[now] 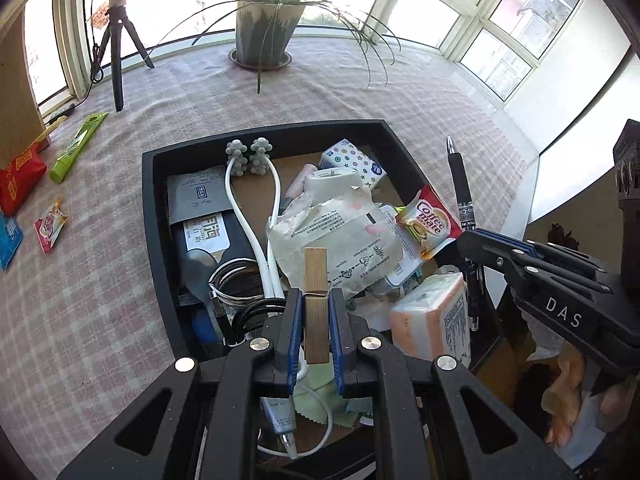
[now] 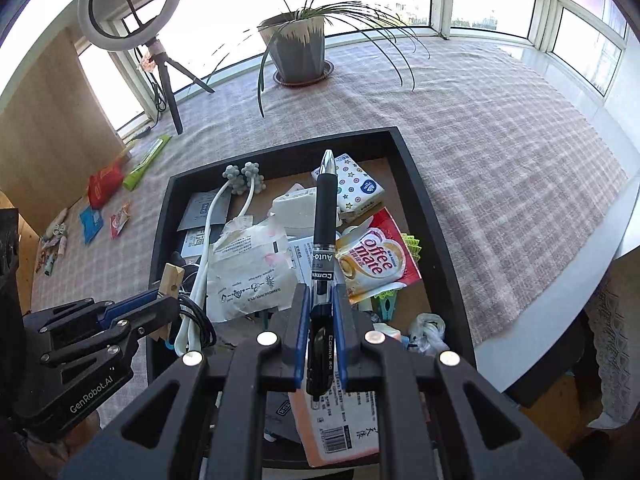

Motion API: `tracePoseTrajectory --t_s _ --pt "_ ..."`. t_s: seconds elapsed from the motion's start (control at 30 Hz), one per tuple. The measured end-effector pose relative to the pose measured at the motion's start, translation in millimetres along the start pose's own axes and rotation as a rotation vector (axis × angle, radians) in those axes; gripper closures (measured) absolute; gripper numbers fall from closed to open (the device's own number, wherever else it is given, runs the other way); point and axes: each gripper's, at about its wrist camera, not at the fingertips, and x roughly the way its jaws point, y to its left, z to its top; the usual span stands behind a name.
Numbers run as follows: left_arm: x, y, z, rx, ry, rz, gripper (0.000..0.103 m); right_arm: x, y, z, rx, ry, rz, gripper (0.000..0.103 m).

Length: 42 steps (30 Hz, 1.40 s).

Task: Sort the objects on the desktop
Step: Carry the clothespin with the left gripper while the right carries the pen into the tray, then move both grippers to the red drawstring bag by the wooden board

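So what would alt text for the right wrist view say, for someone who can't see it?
A handheld right gripper clamps a black pen above a cluttered black tray on a checked tablecloth. Beside it, the left gripper grips a wooden clothespin.

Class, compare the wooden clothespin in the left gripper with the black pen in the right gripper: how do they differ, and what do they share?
The wooden clothespin is tan, flat-sided and short; the black pen is dark, round and longer, with a silver tip. The clothespin is plain wood; the pen carries printed lettering. Shared: each is clamped between blue pads, in the left gripper and right gripper, above the cluttered black tray.
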Motion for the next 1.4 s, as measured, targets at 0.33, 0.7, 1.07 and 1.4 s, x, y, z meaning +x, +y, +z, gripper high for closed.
tracePoseTrajectory --t_s 0.33,0.7,1.07,1.4 --pt "5.9 -22.1 7.2 0.008 0.011 -0.01 0.053 3.9 -25.7 11.8 -0.018 -0.002 -0.023 0.09" --pt "-7.1 8.9 8.1 -0.058 -0.019 0.034 0.055 5.6 -20.9 19.8 0.014 0.016 0.036 0.067" --pt "-21.1 48.6 3.9 -0.105 -0.027 0.071 0.055 -10.3 -24.1 29.4 0.095 -0.005 0.104 0.067" --pt "-45.6 95.7 7.4 -0.154 -0.044 0.101 0.055 -4.1 36.2 39.4 0.036 0.01 0.182 0.067"
